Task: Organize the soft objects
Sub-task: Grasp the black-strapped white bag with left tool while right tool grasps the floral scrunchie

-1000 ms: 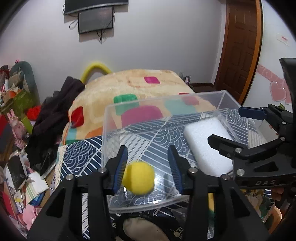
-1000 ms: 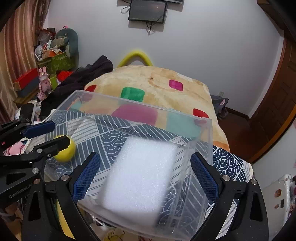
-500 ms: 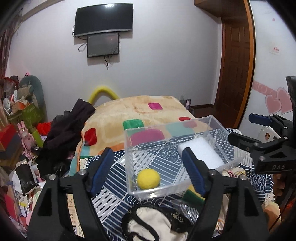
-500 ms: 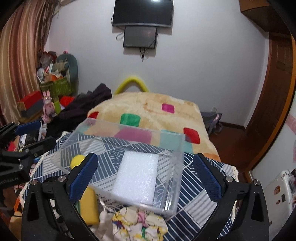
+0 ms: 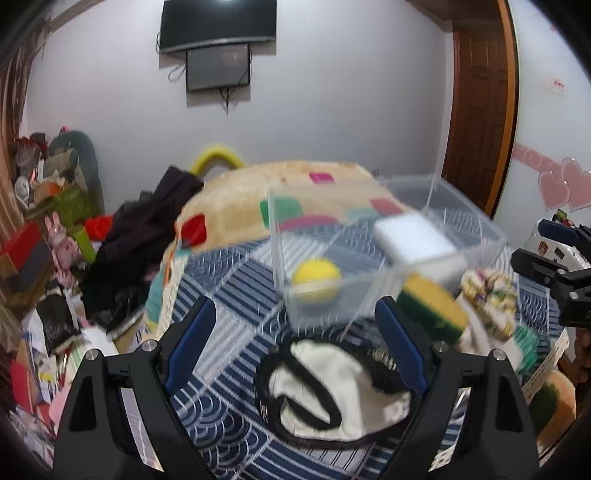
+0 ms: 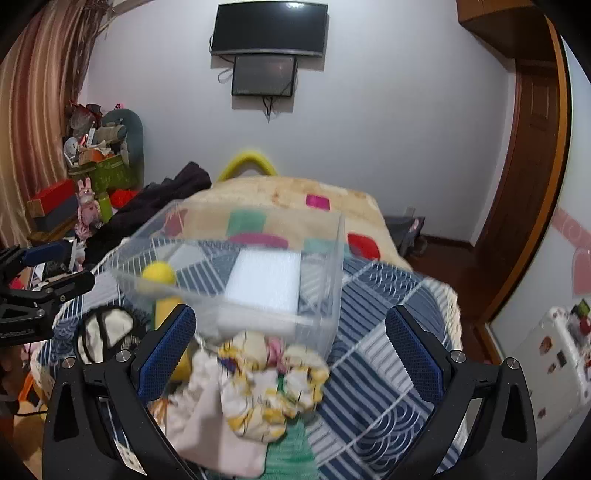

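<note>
Both claws, left (image 5: 291, 350) and right (image 6: 291, 354), are held wide open and empty. The yellow-green sponge (image 5: 432, 310), right of middle beside the clear box (image 5: 480, 236), should be pinched gently across its sides

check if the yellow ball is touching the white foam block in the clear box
Apart. The left wrist view shows bare box floor between the yellow ball and the white foam block.

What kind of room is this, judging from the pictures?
Most likely a bedroom in a home. A bed under a beige blanket with coloured squares stands against the wall, a black wall-mounted television hangs above it, and a brown wooden door is on the right.
</note>
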